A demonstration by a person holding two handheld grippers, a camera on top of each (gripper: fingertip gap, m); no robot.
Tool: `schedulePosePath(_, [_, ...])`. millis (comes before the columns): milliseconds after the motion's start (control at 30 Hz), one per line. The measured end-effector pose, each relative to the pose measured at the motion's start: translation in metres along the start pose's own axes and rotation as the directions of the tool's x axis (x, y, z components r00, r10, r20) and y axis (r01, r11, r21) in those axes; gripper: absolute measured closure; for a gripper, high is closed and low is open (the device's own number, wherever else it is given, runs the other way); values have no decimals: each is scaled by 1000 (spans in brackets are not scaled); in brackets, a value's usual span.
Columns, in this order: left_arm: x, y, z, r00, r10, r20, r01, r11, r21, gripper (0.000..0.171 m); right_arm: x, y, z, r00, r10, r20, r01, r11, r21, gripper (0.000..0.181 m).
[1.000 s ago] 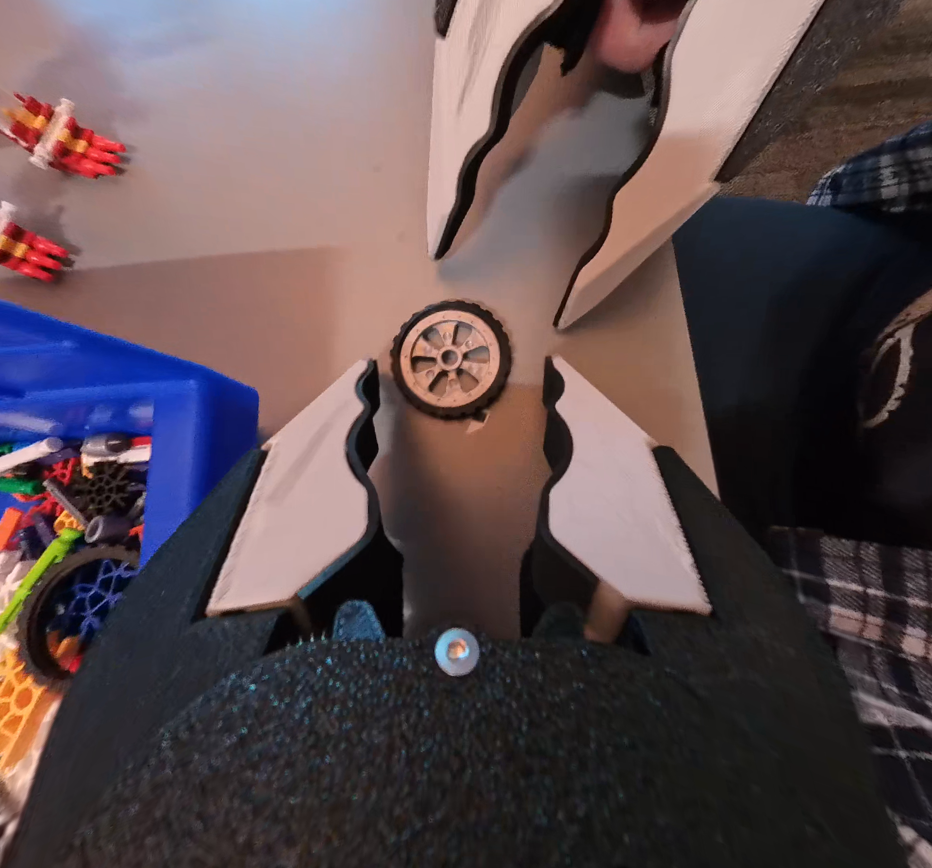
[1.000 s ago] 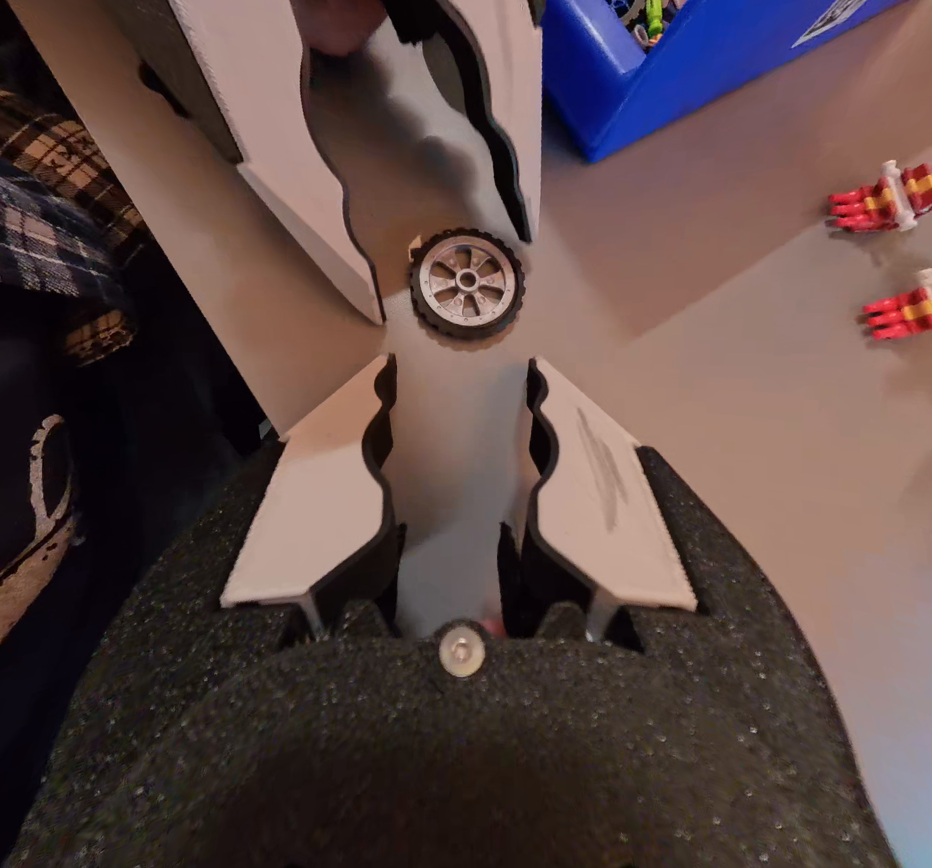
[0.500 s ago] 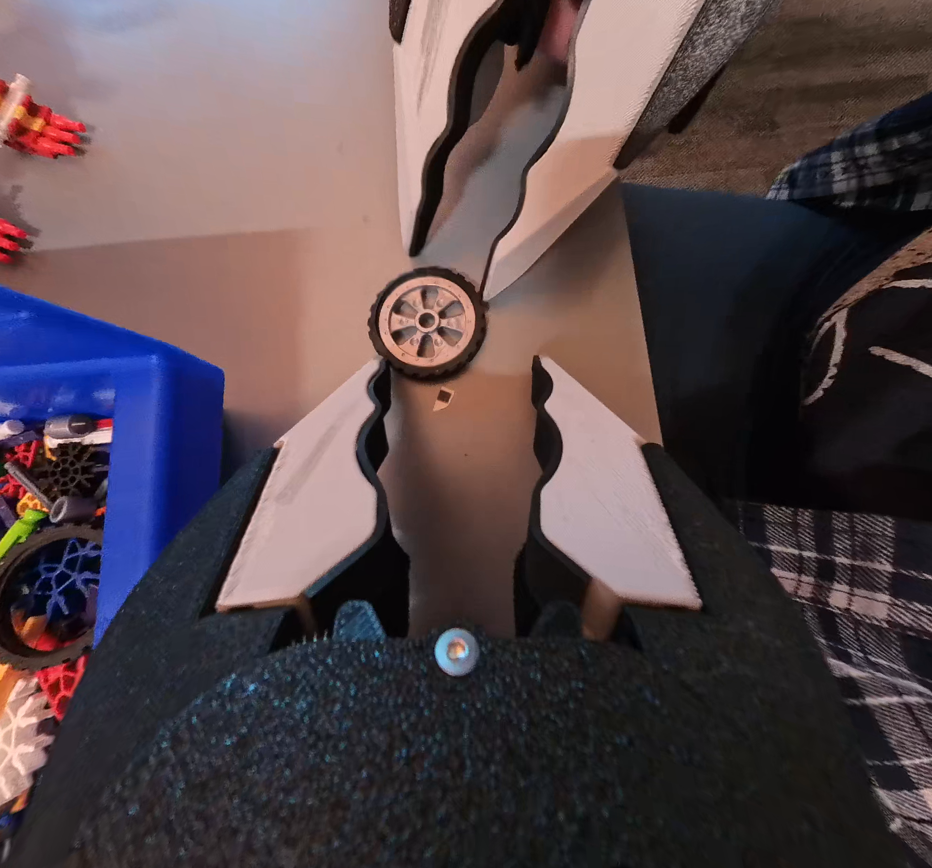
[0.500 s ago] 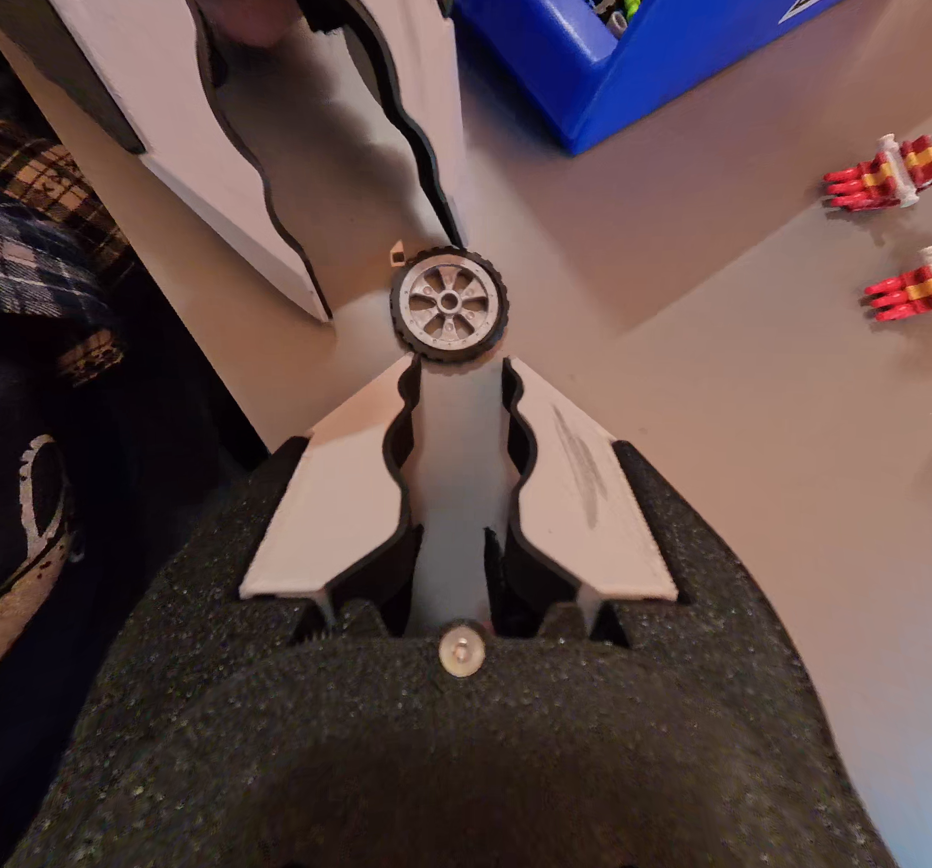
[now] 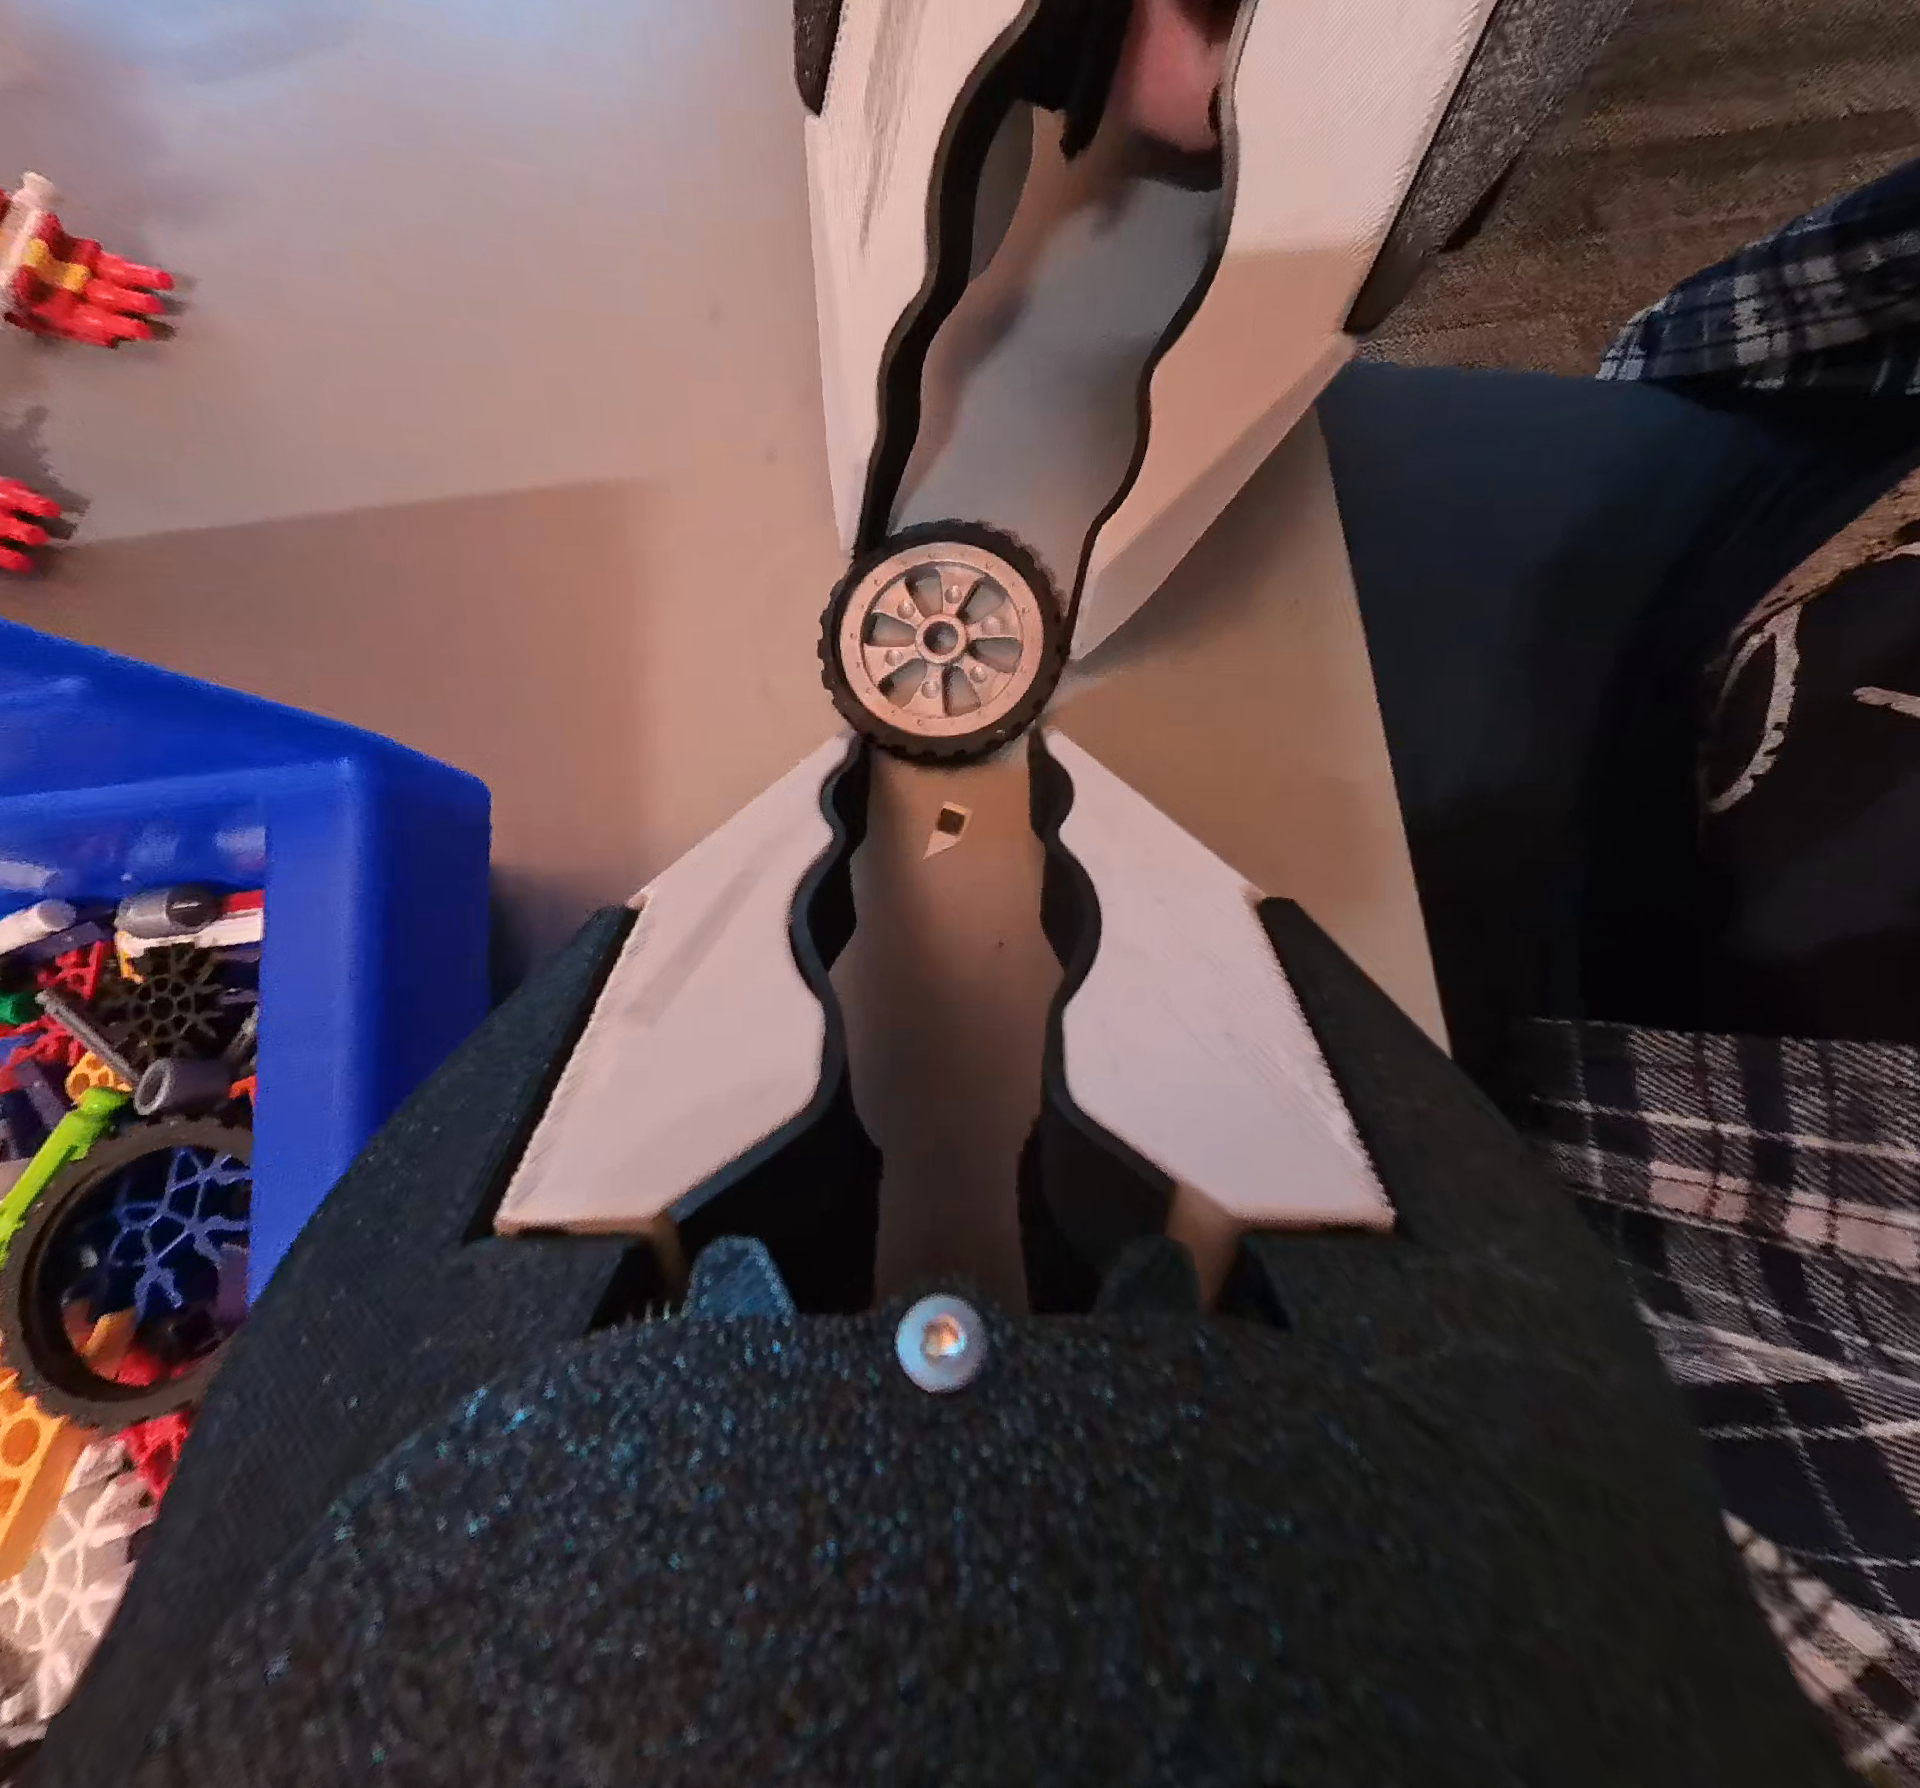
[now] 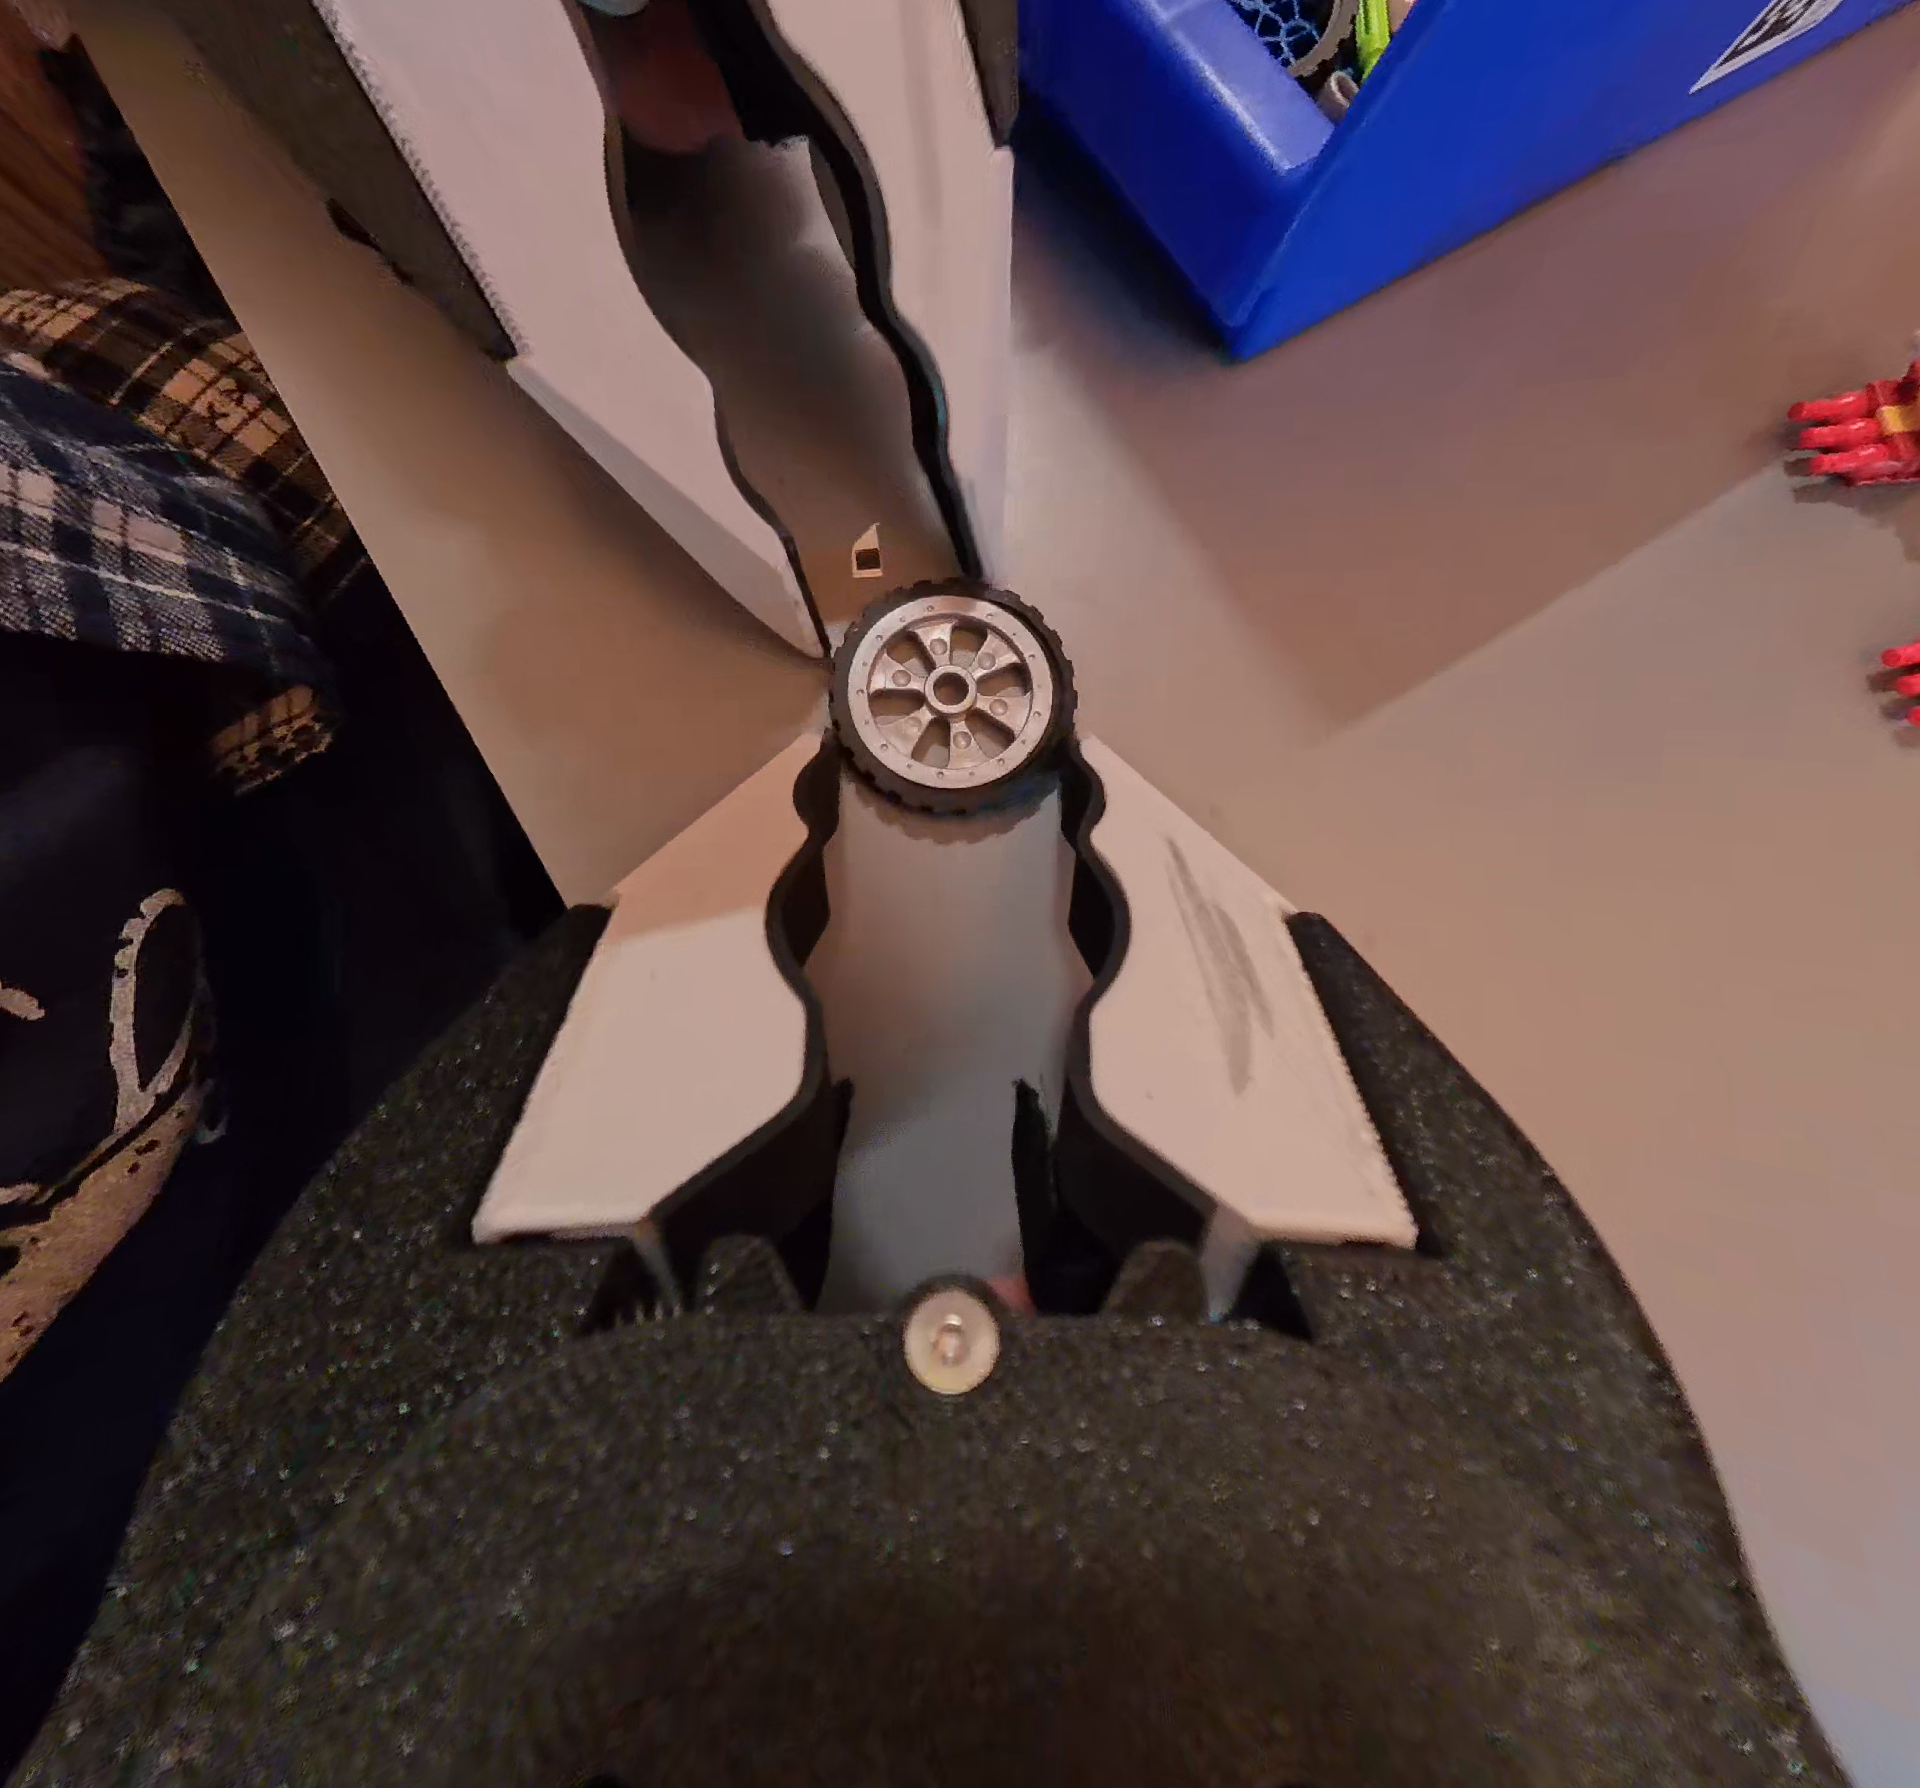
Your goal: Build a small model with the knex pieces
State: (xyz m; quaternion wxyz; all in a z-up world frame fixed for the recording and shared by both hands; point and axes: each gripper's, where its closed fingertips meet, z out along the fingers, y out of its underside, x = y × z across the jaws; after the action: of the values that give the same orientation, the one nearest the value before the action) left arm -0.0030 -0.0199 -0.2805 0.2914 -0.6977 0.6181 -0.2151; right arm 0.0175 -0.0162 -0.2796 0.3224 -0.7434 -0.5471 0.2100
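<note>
A small toy wheel (image 5: 943, 639) with a black tyre and a silver hub lies flat on the tan table (image 5: 520, 388), between my two grippers, which face each other. In the right wrist view my right gripper (image 6: 951, 764) has its fingertips against both sides of the wheel (image 6: 951, 699) and looks shut on it. It also shows at the top of the left wrist view (image 5: 971, 595). My left gripper (image 5: 943, 746) is half closed and holds nothing; its tips touch the wheel's near edge. It also shows at the top of the right wrist view (image 6: 902, 616).
A blue bin (image 5: 364, 907) of mixed building pieces stands to the left; it also shows in the right wrist view (image 6: 1403, 211). Red-and-yellow assemblies (image 5: 83, 284) lie farther out. A tiny beige chip (image 5: 948, 829) lies by the wheel. A seated person in plaid (image 5: 1714, 1167) is past the table edge. The tips of both grippers are at nearly the same place.
Both grippers have moved in on the wheel. The left jaws have narrowed. The right jaws closed, then widened a little, and now sit around the wheel.
</note>
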Motion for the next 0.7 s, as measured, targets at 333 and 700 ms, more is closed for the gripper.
schedulePosePath(333, [-3, -9, 8, 999, 34, 0, -34, 999, 35, 128, 1, -2, 2, 999, -33, 14, 33, 999, -9, 132])
schedulePosePath(700, [0, -11, 7, 996, 91, 1, -91, 995, 45, 132, -1, -5, 3, 993, -117, 17, 117, 993, 13, 138])
